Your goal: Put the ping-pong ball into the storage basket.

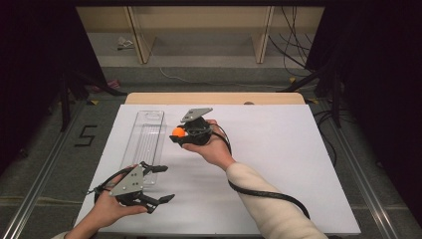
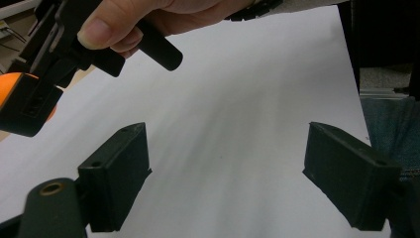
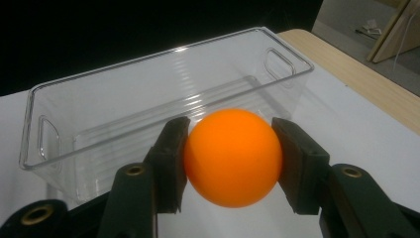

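Observation:
An orange ball (image 3: 233, 156) sits clamped between the pads of my right gripper (image 3: 232, 158), held above the white sheet just right of a clear plastic bin (image 3: 148, 94). From above, the ball (image 1: 178, 132) shows at the tip of the right gripper (image 1: 180, 133), beside the bin (image 1: 147, 139). My left gripper (image 1: 161, 183) rests low near the table's front left with its jaws spread wide and nothing between them. Its own view looks across the sheet at the right gripper (image 2: 20, 99) and part of the ball (image 2: 12, 87).
The white sheet (image 1: 278, 149) covers a wooden table (image 1: 214, 98). A black cable (image 1: 268, 194) trails from the right gripper along the sleeve. Floor rails run along both sides of the table, and wooden shelving stands beyond its far edge.

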The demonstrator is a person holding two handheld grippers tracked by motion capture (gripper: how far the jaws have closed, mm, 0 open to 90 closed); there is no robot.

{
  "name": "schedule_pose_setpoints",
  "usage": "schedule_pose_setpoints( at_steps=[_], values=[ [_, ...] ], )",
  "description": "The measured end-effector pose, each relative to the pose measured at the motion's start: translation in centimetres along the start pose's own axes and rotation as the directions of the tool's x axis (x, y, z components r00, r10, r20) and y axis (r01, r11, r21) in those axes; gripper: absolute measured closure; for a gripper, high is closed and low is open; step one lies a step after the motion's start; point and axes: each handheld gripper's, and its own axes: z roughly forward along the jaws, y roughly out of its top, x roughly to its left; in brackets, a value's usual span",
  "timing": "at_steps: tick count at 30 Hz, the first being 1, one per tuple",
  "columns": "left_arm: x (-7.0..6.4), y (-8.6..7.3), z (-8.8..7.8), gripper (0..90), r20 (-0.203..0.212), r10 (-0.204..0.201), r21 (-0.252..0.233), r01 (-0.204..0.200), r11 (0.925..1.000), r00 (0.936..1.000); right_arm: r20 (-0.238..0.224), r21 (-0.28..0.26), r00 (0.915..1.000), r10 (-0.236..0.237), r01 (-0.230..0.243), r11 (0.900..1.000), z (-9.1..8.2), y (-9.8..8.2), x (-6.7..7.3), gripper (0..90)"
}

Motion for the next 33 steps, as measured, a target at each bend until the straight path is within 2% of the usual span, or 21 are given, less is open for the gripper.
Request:
schedule_pose_setpoints(
  at_steps=[33],
  values=[
    [0.0, 0.0, 0.0, 17.3, 0.004, 0.000, -0.002, 0.000, 1.0000, 1.0000, -0.005, 0.007, 0.9999, -0.009, 0.009, 1.000, 1.0, 1.2, 0.2, 51.6]
  ],
)
